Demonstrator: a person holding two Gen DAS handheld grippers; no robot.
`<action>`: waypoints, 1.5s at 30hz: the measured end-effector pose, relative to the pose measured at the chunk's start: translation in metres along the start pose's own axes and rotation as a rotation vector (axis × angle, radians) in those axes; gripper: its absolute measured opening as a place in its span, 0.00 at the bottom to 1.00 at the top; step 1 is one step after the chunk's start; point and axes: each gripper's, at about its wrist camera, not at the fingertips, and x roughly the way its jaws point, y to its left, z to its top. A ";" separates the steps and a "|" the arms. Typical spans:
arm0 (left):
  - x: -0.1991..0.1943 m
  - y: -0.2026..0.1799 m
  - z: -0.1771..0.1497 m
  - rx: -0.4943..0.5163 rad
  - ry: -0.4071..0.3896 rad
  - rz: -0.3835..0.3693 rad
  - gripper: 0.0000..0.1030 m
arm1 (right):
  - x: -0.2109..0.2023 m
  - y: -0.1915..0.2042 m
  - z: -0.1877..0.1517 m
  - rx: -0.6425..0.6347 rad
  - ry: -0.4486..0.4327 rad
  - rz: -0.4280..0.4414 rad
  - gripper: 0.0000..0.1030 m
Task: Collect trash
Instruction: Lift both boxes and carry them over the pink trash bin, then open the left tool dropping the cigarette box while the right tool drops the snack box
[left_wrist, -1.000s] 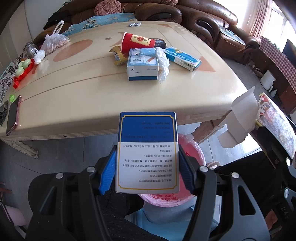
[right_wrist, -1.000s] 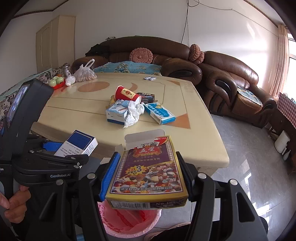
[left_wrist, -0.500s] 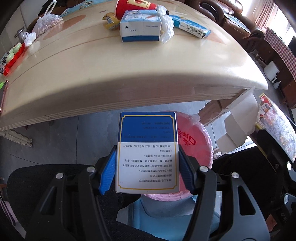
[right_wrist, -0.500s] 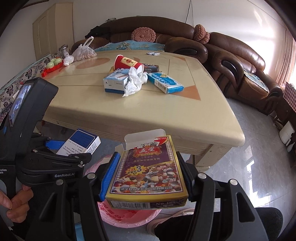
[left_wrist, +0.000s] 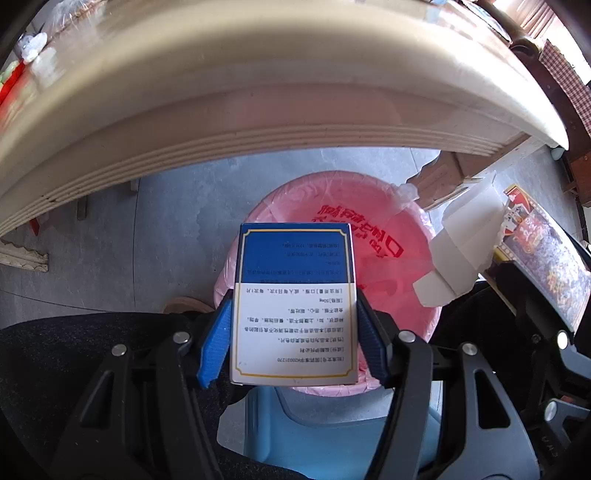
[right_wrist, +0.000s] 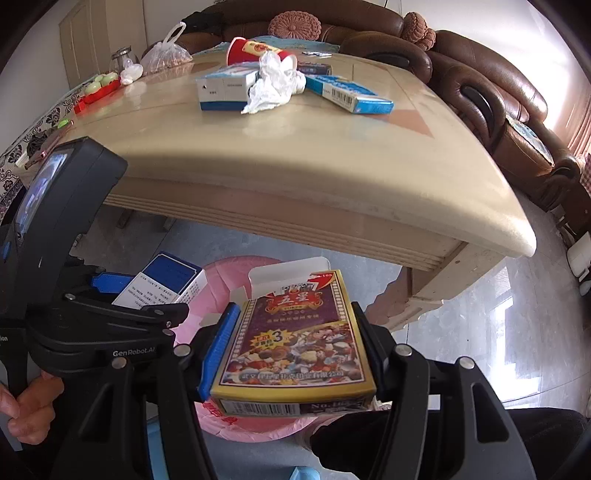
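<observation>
My left gripper (left_wrist: 293, 325) is shut on a blue and white medicine box (left_wrist: 293, 295), held over a bin lined with a pink bag (left_wrist: 399, 258) on the floor under the table's front edge. My right gripper (right_wrist: 293, 339) is shut on a card box with an open flap (right_wrist: 295, 339), held over the same pink bin (right_wrist: 221, 273). The left gripper with its blue box (right_wrist: 162, 284) shows at the left of the right wrist view. On the table lie a white-blue box (right_wrist: 225, 90), a crumpled tissue (right_wrist: 273, 83), a red cup (right_wrist: 255, 50) and a blue carton (right_wrist: 347, 92).
The beige table (right_wrist: 332, 166) overhangs the bin; its front edge (left_wrist: 258, 122) is close above the left gripper. A plastic bag (right_wrist: 166, 55), a jar and red-green items sit at the far left of the table. Brown sofas (right_wrist: 498, 99) stand behind and right.
Both grippers have dropped below the table's edge and tilted down toward the pink bin, each still holding its box. The bin now fills more of both views.
</observation>
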 end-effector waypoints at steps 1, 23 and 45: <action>0.004 0.001 0.000 -0.002 0.010 -0.002 0.59 | 0.005 0.000 -0.001 -0.002 0.013 0.002 0.56; 0.086 0.007 0.008 -0.039 0.230 0.005 0.59 | 0.096 -0.005 -0.013 -0.013 0.219 0.038 0.56; 0.097 0.015 0.014 -0.056 0.253 0.021 0.77 | 0.116 -0.001 -0.015 -0.042 0.272 0.066 0.74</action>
